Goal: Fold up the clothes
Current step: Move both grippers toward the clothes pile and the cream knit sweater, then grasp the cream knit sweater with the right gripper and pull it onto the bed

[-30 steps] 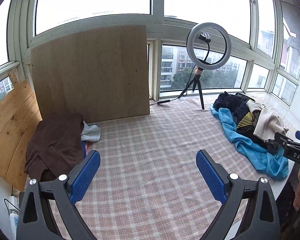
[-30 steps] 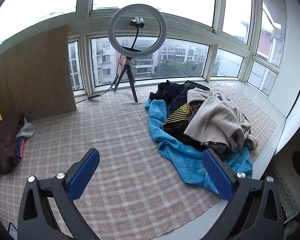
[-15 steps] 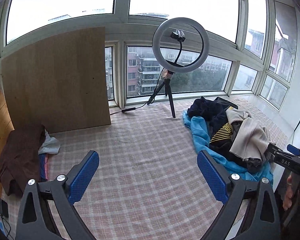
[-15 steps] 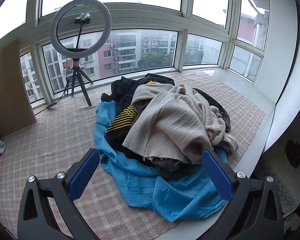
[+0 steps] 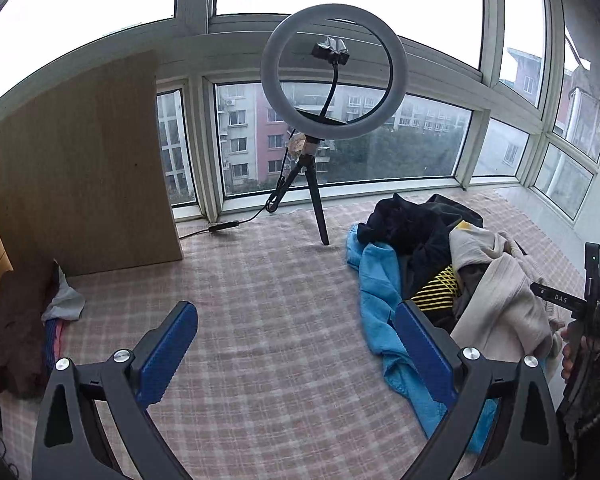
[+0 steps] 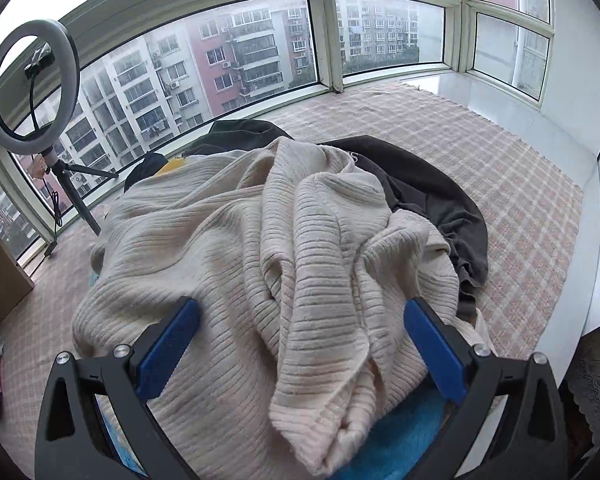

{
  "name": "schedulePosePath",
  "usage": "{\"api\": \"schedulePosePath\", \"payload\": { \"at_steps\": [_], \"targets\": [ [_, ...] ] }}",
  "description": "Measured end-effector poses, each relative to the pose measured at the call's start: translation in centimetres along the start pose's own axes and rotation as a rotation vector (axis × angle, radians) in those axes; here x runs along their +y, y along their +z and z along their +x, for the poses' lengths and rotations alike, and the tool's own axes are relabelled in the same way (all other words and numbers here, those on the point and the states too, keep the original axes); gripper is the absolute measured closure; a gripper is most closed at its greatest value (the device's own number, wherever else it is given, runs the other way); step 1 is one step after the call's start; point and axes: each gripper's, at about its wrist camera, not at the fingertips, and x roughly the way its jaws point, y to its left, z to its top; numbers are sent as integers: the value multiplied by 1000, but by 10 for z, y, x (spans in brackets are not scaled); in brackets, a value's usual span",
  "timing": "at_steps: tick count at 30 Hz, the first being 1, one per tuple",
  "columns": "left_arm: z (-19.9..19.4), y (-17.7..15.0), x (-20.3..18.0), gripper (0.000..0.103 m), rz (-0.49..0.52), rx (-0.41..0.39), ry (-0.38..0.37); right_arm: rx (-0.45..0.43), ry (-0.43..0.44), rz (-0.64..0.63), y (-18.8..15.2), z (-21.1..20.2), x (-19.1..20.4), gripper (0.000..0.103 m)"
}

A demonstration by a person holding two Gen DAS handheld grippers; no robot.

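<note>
Left view alone shows brown folded clothes (image 5: 14, 328) far left. Right gripper (image 6: 300, 344), jaws wide, straddles the beige sweater (image 6: 260, 260), contact possibly unmade. Left gripper (image 5: 296, 344) wide open, empty, above checked cloth (image 5: 260, 320).

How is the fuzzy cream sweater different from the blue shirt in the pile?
The cream sweater is ribbed knit; the blue shirt looks smooth and thin. The cream sweater lies bunched on top of the pile, while the blue shirt lies at the bottom, spreading onto the checked mat. The open right claw hovers right at the sweater; the open left claw is over bare mat. Both are unfolded.
</note>
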Motion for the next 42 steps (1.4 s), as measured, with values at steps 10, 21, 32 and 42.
{"api": "schedulePosePath", "payload": {
  "at_steps": [10, 21, 32, 42],
  "targets": [
    [28, 1, -2, 4, 10, 74, 57, 66, 133, -33, 25, 36, -13, 68],
    [4, 9, 44, 4, -5, 17, 35, -206, 324, 57, 60, -115, 3, 82],
    [-92, 3, 173, 4, -89, -127, 141, -344, 698, -372, 58, -261, 269, 83],
    [-104, -24, 272, 2, -146, -101, 283, 155, 696, -593, -29, -123, 442, 67]
  ]
}}
